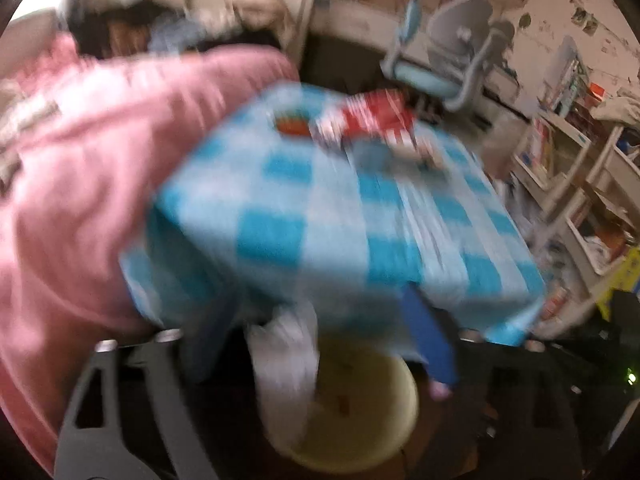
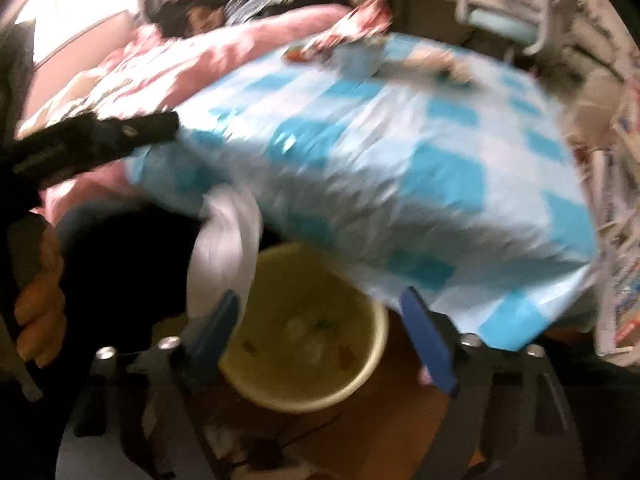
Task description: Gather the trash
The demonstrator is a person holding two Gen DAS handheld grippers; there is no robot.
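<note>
Both views are motion-blurred. A pale yellow trash bin (image 1: 352,404) stands on the floor below a table with a blue-and-white checked cloth (image 1: 320,216); it also shows in the right wrist view (image 2: 304,332), with scraps inside. A white plastic bag (image 1: 284,364) hangs at the bin's left rim, also in the right wrist view (image 2: 224,248). Red-and-white wrappers (image 1: 368,116) lie on the table's far side. My left gripper (image 1: 320,360) hovers above the bin, one blue finger (image 1: 432,344) visible. My right gripper (image 2: 324,340) is open over the bin, empty.
A pink blanket (image 1: 80,184) covers a bed left of the table. A grey and blue chair (image 1: 452,60) stands beyond the table. Shelves (image 1: 576,168) with clutter line the right. The left hand and its black tool (image 2: 80,140) show at the left of the right wrist view.
</note>
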